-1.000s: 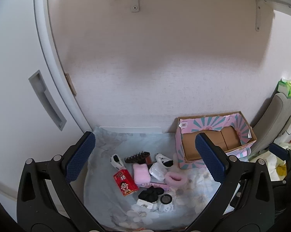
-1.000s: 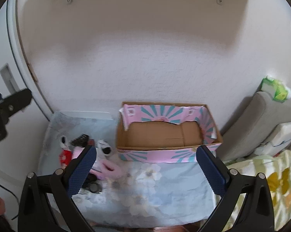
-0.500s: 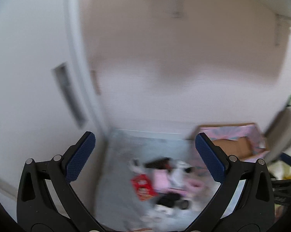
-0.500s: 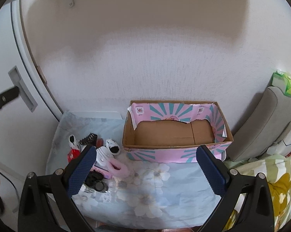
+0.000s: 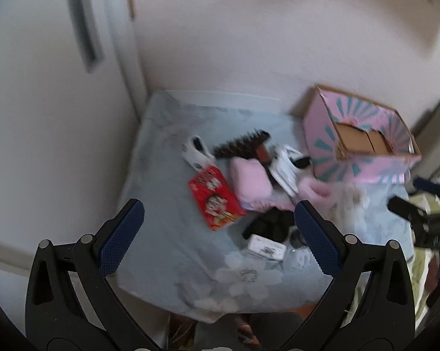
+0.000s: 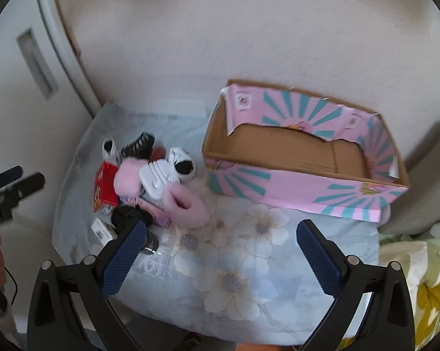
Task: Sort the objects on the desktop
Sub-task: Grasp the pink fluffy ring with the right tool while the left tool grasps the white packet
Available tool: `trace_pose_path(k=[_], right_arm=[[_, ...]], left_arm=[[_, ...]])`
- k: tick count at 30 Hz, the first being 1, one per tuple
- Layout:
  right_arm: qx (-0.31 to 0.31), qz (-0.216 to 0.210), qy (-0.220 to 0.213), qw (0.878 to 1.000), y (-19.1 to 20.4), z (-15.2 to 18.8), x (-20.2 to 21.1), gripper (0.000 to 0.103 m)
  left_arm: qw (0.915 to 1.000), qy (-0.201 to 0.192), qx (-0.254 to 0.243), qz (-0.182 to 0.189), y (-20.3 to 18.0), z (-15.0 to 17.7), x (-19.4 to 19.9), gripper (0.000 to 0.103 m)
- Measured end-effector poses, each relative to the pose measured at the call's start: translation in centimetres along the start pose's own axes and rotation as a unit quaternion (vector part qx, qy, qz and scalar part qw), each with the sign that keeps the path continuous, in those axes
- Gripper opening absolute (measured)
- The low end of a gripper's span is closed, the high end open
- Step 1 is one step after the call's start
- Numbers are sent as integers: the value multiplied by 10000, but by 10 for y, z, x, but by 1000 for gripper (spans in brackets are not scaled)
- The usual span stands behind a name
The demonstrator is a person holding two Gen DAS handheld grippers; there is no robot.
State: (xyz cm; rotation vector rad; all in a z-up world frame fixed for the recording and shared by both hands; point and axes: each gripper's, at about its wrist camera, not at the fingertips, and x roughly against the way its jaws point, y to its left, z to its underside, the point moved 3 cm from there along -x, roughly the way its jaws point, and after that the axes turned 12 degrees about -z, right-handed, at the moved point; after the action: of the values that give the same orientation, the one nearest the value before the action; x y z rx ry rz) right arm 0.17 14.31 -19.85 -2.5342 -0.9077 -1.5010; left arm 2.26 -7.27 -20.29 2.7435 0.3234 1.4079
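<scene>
- Broadly, a table is seen covered by a pale blue floral cloth (image 6: 237, 280), set against a white wall.
- At about two o'clock in both wrist views, a pink and teal cardboard box (image 6: 296, 187) (image 5: 363, 166) is stood on the cloth with its top open; only bare brown cardboard is shown inside, with nothing seen in it.
- The left gripper (image 5: 217, 234) is held spread wide above the cloth's near edge, with nothing between its blue pads.
- The right gripper (image 6: 220, 257) is likewise held wide apart over the flower print, gripping nothing.
- A heap of small objects is gathered on the cloth at nine to ten o'clock of the box, outside it.
- In the heap, a pink fluffy piece (image 6: 185, 204) is laid nearest the box, just beside a folded pink cloth (image 5: 250, 178).
- A red carton (image 5: 215, 201) is laid flat at the heap's left edge, touching the pink cloth.
- A black comb-like brush (image 5: 240, 146) is laid at the far side of the heap.
- A white and black toy (image 6: 182, 166) is placed between the heap and the box.
- A small white labelled packet (image 5: 266, 247) is laid at six o'clock of the heap, beside a black item too blurred to identify.
</scene>
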Motion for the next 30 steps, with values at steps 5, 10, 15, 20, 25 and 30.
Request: trace_pose_path(k=[5, 10, 15, 20, 25, 30], right_arm=[[420, -174, 202, 9988, -2, 2, -36, 103], [893, -329, 412, 9946, 1, 3, -77, 103], [1008, -609, 519, 9917, 3, 6, -107, 100], [1039, -829, 600, 9893, 5, 6, -124, 95], [1074, -977, 585, 9877, 8, 4, -128, 94], [1177, -1025, 690, 9853, 11, 5, -139, 76]], left_arm=[[9987, -250, -433, -102, -29, 34, -24, 102], [9986, -127, -507, -91, -40, 54, -53, 102], [9986, -275, -408, 187, -45, 66, -61, 101], [9969, -471, -505, 381, -51, 67, -61, 100], [9956, -459, -667, 461, -56, 71, -64, 98], [9960, -232, -629, 588, -58, 79, -79, 63]])
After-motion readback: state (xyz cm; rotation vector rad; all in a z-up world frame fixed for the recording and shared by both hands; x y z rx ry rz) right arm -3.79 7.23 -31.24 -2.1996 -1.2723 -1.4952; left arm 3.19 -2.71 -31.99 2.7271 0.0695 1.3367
